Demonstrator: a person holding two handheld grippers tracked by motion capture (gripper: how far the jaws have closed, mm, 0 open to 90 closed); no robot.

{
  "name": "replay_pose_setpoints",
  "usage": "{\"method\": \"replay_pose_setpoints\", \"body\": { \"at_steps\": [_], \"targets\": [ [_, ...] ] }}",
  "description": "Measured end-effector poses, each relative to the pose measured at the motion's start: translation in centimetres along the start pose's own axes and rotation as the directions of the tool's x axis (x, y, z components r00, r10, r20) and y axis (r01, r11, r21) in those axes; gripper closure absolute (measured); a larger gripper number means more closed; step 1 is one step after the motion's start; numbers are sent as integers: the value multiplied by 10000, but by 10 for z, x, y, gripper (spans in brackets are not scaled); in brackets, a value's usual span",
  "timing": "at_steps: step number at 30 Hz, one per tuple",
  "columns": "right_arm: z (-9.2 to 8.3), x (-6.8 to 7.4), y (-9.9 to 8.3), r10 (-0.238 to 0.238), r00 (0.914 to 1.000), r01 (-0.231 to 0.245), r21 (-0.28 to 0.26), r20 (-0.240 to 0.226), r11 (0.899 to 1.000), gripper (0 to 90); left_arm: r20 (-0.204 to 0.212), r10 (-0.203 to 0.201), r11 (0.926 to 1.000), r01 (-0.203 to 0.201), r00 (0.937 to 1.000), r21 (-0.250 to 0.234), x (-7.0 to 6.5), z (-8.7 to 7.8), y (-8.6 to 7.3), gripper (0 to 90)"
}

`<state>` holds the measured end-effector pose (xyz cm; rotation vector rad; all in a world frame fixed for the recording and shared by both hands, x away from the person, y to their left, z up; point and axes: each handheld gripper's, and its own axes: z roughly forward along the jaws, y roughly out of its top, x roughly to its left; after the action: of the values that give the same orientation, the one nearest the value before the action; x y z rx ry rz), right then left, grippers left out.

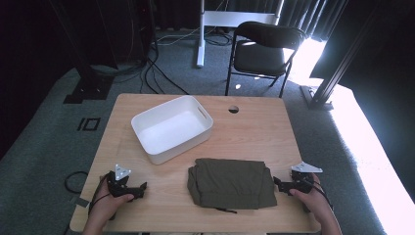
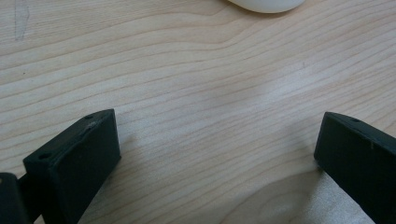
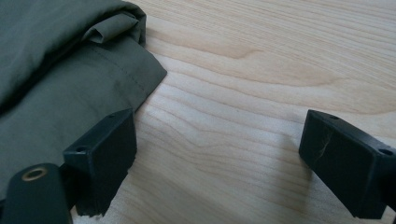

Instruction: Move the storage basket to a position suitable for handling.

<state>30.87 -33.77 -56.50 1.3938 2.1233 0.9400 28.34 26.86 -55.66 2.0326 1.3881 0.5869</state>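
The folded green cloth (image 1: 230, 182) lies on the wooden table (image 1: 254, 132), near the front edge and about in the middle between the left and right edges. It looks like a piece of clothing, folded into a neat block, with a thin string poking out at its front side. Behind it, toward the left back corner, sits a white plastic bin (image 1: 172, 128), and the bin has nothing in it.

I think my job is to put the cloth into the bin. If so, the folding is done, and the lifting and the dropping in are left. The cloth is not picked up yet.

My left gripper (image 1: 139, 188) rests by the front left corner of the table, well apart from the cloth. Its jaws stand wide apart, and between them I see bare wood and nothing else. A bit of the white bin (image 2: 266, 4) peeks in at the top of the left gripper view.

My right gripper (image 1: 278, 184) sits just beside the right edge of the cloth (image 3: 60, 70). Its jaws stand wide apart too. One jaw is right at the hem of the cloth, and I cannot tell if it touches. Nothing is pinched between them. Both of my grippers hold nothing.
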Motion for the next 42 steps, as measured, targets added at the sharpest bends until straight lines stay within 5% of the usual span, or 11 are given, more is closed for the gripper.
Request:
{"method": "replay_pose_setpoints", "body": {
  "at_steps": [16,42],
  "targets": [
    [5,-7,7,301,9995,-302,20,124,9995,111,123,134,9999,-133,9998,-46,3,1,1,14],
    [25,-2,67,278,9994,-294,-757,-221,9967,111,121,133,9998,-131,9998,-135,7,-2,20,14]
  ]
}}
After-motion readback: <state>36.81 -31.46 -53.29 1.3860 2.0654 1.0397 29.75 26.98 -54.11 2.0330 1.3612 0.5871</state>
